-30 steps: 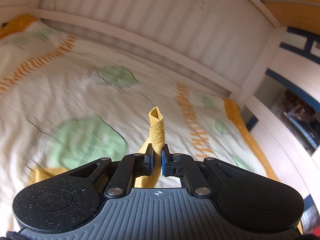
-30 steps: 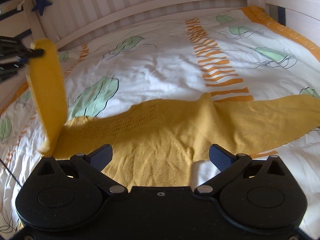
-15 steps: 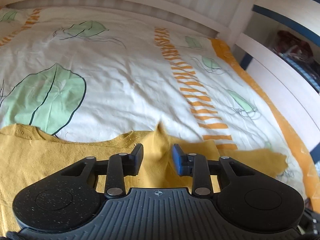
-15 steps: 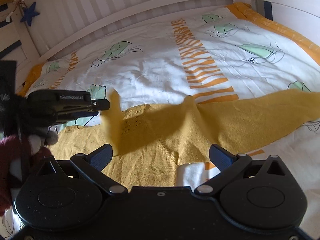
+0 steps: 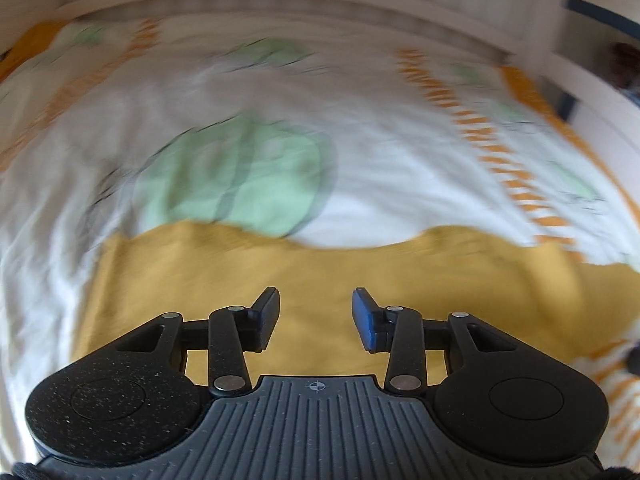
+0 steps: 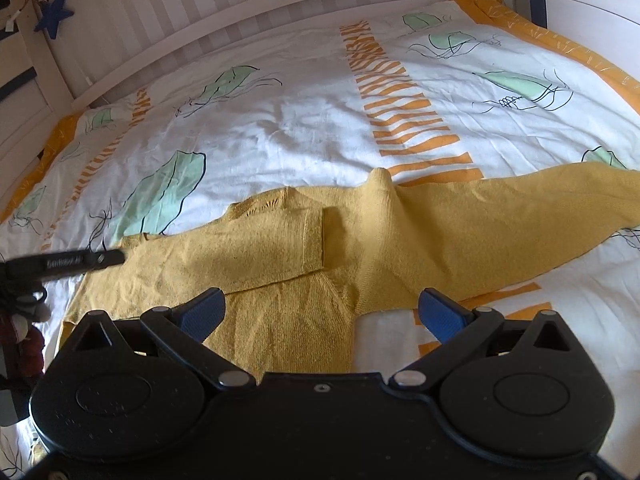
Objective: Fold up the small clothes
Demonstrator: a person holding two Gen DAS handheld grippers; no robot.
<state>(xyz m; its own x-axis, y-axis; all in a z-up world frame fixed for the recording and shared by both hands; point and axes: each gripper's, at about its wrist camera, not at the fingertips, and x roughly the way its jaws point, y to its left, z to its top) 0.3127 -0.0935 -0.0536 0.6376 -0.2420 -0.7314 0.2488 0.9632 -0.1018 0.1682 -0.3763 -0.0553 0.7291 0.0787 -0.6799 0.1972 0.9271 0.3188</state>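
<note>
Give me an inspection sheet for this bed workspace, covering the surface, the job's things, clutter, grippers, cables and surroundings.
Surface: bed cover, white with green leaf prints and orange stripes, lightly creased.
Job's things: yellow knit sweater lying flat; one sleeve folded across the body, the other sleeve stretched out to the side.
Clutter: nothing seen.
Grippers: left gripper low over the sweater, jaws opening, nothing between them; right gripper open above the sweater's lower part, holding nothing.
Cables: nothing seen.
Surroundings: white slatted bed frame; blue star hanging at the far left corner.
</note>
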